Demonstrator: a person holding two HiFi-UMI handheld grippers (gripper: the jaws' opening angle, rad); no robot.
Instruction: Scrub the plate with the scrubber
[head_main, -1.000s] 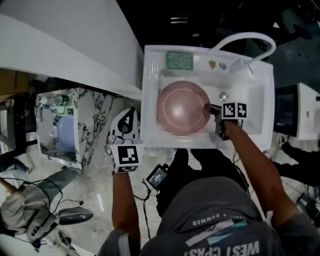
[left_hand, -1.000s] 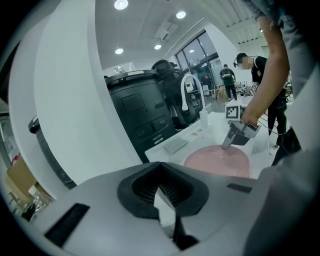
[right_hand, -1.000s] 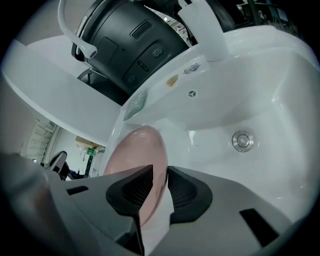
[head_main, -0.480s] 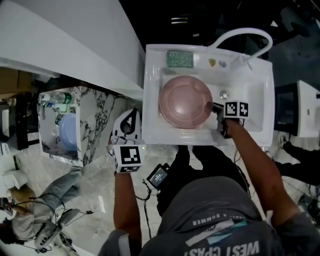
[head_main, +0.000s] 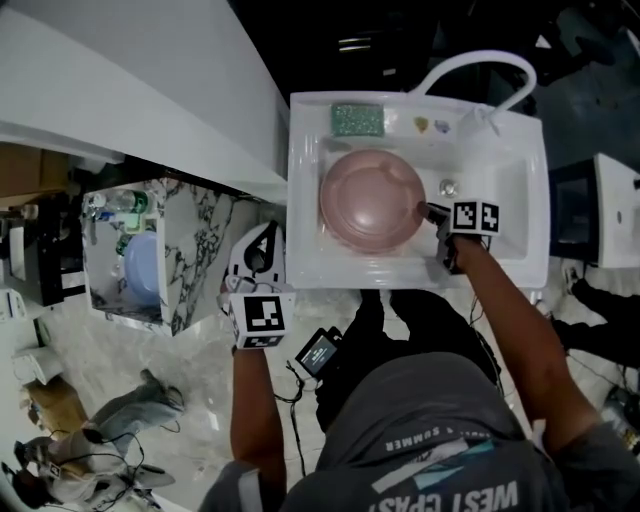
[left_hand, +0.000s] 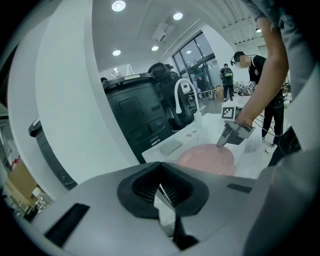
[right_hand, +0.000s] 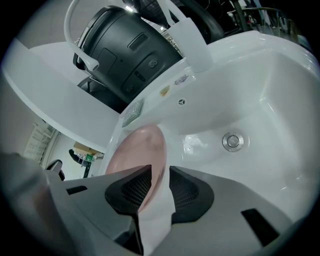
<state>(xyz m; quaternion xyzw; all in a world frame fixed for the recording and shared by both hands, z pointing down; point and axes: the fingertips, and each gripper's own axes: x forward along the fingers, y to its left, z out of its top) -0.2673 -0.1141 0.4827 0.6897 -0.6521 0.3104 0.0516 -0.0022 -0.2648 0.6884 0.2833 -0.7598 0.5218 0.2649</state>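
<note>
While the white sink (head_main: 300, 180) fills the middle of the head view, the pink plate (head_main: 372, 200) lies in the left part of its basin and takes up most of that side. At the plate's right edge stands the right gripper (head_main: 430, 212). Its fingers (right_hand: 137, 187) have just been opening and now stand spread, with the plate's rim between them, and the pads do not clamp it. The left gripper (head_main: 265, 232) hangs outside the sink, near its front left corner and over the pale floor (head_main: 200, 380), with its fingers pressed together and nothing between them. On the sink's back ledge, behind the plate and well apart from both grippers, lies the green scrubber (head_main: 358, 120). Just beyond the right gripper's tips, to the plate's right, sits the small round drain (head_main: 447, 187).
</note>
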